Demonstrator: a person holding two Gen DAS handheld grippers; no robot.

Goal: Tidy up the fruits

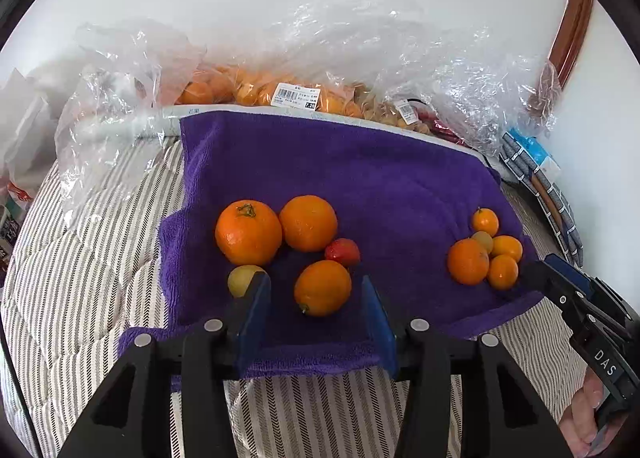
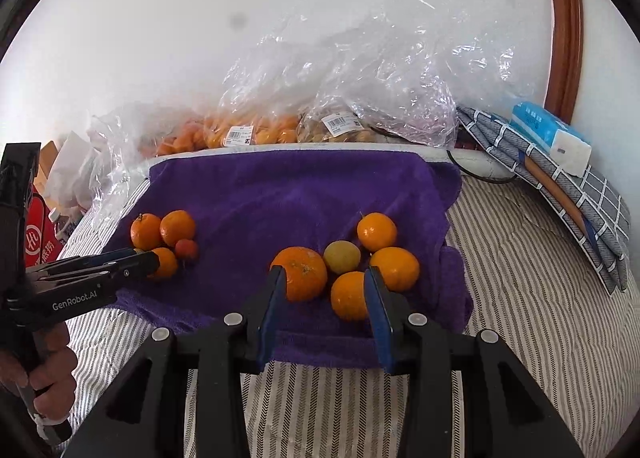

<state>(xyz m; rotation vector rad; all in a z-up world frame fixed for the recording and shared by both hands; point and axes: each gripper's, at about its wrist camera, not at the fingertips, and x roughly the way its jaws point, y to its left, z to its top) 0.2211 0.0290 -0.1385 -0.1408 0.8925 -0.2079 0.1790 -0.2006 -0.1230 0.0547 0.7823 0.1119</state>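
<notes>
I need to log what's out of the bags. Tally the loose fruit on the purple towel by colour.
Orange: 7, the first near the left gripper at
Yellow-green: 2, the first at
Red: 1, at
Total: 10 on the purple towel

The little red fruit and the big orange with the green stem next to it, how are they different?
The red fruit is much smaller and red; the stemmed orange is the biggest there and bright orange. The stemmed orange shows a green stem on top; the red fruit shows none. Both are round and sit on the purple towel.
</notes>
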